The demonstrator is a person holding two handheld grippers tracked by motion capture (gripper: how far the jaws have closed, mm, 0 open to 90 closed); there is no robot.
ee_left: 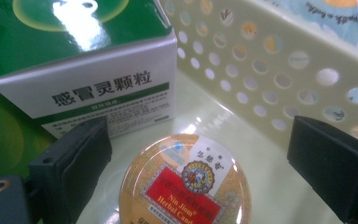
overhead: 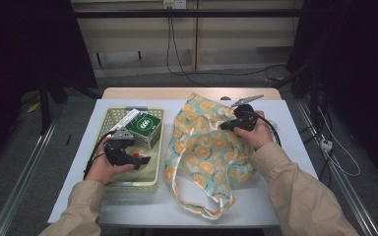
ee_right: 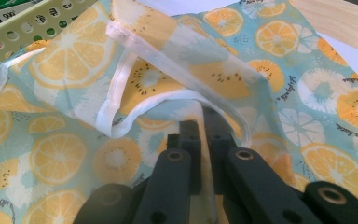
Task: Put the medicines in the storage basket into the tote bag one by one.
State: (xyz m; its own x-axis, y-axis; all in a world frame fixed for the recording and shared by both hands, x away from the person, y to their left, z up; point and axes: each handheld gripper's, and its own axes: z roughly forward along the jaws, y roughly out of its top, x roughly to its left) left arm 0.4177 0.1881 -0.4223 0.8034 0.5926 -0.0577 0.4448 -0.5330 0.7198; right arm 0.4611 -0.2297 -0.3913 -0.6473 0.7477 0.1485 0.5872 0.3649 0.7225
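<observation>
A pale yellow perforated basket (overhead: 107, 117) sits left on the white table. Inside it lie a green and white medicine box (overhead: 144, 128) (ee_left: 81, 56) and a round herbal candy tin (overhead: 139, 156) (ee_left: 186, 184). My left gripper (overhead: 139, 161) (ee_left: 200, 158) is down in the basket and open, its jaws on either side of the tin and clear of it. A cloth bag printed with orange slices (overhead: 206, 147) (ee_right: 65, 144) lies to the right. My right gripper (overhead: 226, 125) (ee_right: 204, 123) is shut on the bag's white-trimmed rim and holds it raised.
The basket wall (ee_left: 270, 70) stands close behind the tin. A second white box (overhead: 128, 118) leans at the basket's back left. The bag's long handles (overhead: 202, 209) trail toward the front table edge. Cables run across the floor beyond the table.
</observation>
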